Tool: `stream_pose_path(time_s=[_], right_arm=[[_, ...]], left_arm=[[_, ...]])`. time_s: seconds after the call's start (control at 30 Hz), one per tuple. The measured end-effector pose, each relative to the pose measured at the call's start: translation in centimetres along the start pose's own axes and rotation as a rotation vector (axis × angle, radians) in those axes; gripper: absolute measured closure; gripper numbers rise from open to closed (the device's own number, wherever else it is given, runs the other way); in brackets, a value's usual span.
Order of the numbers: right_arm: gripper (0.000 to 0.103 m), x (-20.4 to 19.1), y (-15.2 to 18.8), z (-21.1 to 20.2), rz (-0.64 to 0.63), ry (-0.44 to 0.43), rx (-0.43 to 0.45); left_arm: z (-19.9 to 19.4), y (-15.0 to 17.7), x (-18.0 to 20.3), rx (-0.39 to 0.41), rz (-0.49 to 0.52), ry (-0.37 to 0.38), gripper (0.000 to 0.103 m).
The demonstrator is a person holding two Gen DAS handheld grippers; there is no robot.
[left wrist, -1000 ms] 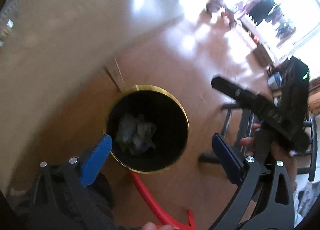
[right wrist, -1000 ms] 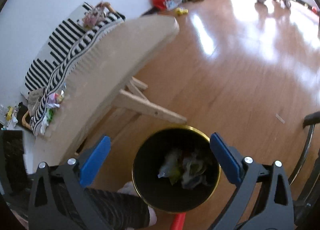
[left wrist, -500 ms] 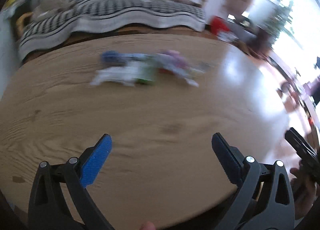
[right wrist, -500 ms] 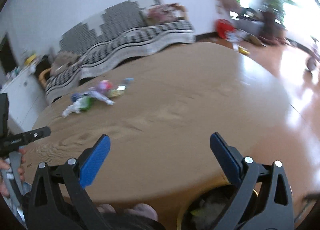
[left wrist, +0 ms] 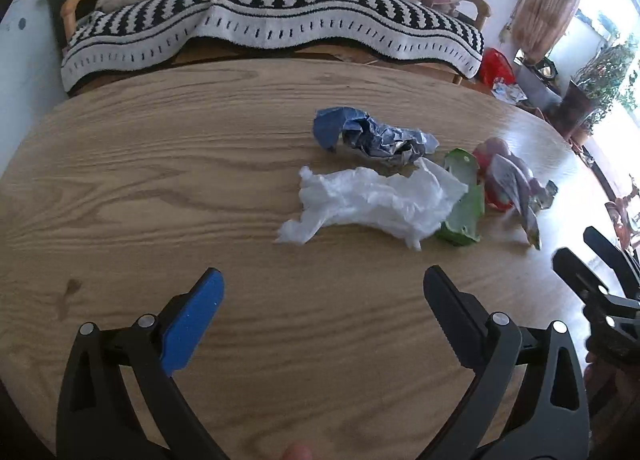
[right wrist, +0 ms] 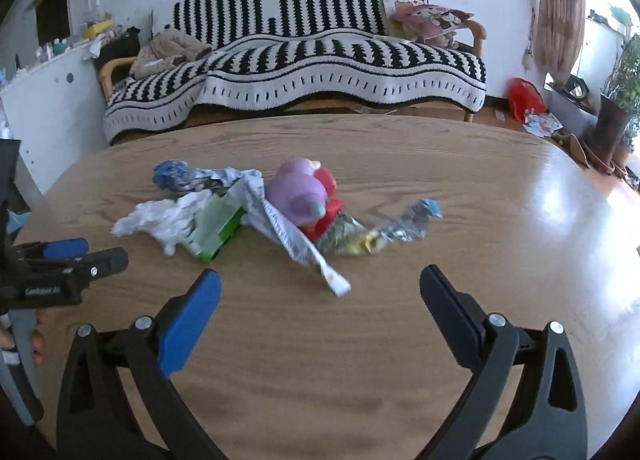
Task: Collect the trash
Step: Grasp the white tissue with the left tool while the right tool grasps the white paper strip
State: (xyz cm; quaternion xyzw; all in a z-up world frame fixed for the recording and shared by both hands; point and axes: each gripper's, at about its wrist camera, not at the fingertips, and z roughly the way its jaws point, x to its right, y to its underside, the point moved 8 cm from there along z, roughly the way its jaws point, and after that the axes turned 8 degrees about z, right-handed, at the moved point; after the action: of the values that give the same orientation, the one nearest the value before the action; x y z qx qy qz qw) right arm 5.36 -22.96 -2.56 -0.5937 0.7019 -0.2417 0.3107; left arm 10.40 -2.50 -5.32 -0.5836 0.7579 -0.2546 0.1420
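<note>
Your left hand-held gripper [left wrist: 322, 300] is spread wide, nothing btwn the blue pads, and it hangs over the bare near part of the oval light-wood bench [left wrist: 160, 188] w/o touching any trash. Your right hand-held gripper [right wrist: 320, 296] is equally wide open and empty, also above the bench, its fingers apart from the litter. The trash sits in one loose cluster mid-bench, ahead of both tools. From the left wrist view: a crumpled white plastic bag [left wrist: 380, 200] is nearest, a crushed blue-and-silver foil wrapper [left wrist: 372, 136] just behind it, a flattened green carton [left wrist: 462, 204] touching the bag's right end, then a purple-and-red plastic packet [left wrist: 504, 172] further right. From the right wrist view the same heap reads left to right: foil wrapper [right wrist: 188, 176], white bag [right wrist: 160, 220], green carton [right wrist: 214, 228], a long white printed wrapper [right wrist: 292, 236] pointing toward your right tool, the purple-and-red packet [right wrist: 304, 192], and a squashed clear plastic bottle w/ blue cap [right wrist: 404, 224] at the right end beside a yellowish-green wrapper [right wrist: 352, 240]. The wrapper's near tip lies close to, but clear of, the gap btwn your right fingers. Behind the bench stands a sofa under a black-and-white striped throw [right wrist: 320, 56].
</note>
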Motion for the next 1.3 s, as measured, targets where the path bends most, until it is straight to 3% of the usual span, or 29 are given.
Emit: stream_pose_path(time_s=[0.13, 0.23, 0.5, 0.53, 0.6, 0.67, 0.77, 0.83, 0.9, 0.93, 0.97, 1.03, 1.3], right_arm=[[0.007, 0.1, -0.3, 2.3, 0.020, 0.008, -0.016], [0.007, 0.0, -1.4, 2.4, 0.040, -0.024, 0.023], [0.009, -0.7, -1.5, 4.9, 0.019, -0.034, -0.057], [0.015, -0.7, -1.3, 5.2, 0.022, -0.033, -0.073], [0.048, -0.9, -0.9, 5.5, 0.037, -0.054, -0.100], [0.066, -0.9, -0.4, 5.7, 0.073, -0.089, -0.128], [0.082, -1.2, -0.1, 5.3, 0.081, -0.122, -0.127], [0.084, -1.4, 0.2, 5.1, 0.095, -0.151, -0.130], [0.087, -1.5, 0.4, 4.8, 0.100, -0.164, -0.132], [0.087, -1.5, 0.4, 4.7, 0.101, -0.167, -0.130], [0.087, -1.5, 0.4, 4.5, 0.103, -0.167, -0.123], [0.087, -1.4, 0.4, 4.2, 0.105, -0.166, -0.108], [0.087, -0.7, 0.4, 3.4, 0.127, -0.173, -0.082]], left_arm=[[1.1, -1.0, 1.5, 0.005, 0.016, 0.059, 0.006], [1.2, -2.3, 2.0, 0.035, 0.006, 0.085, 0.006], [3.0, -3.5, 1.2, 0.037, -0.037, 0.078, 0.006], [3.2, -3.5, 1.1, 0.032, -0.034, 0.072, 0.006], [3.5, -3.6, 0.9, 0.031, -0.036, 0.074, 0.006], [3.5, -3.8, 0.9, 0.038, -0.037, 0.093, 0.006], [3.4, -3.8, 1.0, 0.052, -0.016, 0.111, 0.009], [3.3, -3.7, 1.1, 0.061, 0.006, 0.107, 0.039], [3.2, -3.6, 1.1, 0.061, -0.021, 0.151, 0.049], [3.2, -3.5, 1.4, 0.049, -0.012, 0.179, 0.064], [3.2, -3.3, 1.7, 0.042, -0.011, 0.205, 0.068], [3.0, -3.3, 1.7, 0.054, -0.037, 0.205, 0.085], [1.8, -3.5, 2.5, 0.073, 0.019, 0.150, 0.090]])
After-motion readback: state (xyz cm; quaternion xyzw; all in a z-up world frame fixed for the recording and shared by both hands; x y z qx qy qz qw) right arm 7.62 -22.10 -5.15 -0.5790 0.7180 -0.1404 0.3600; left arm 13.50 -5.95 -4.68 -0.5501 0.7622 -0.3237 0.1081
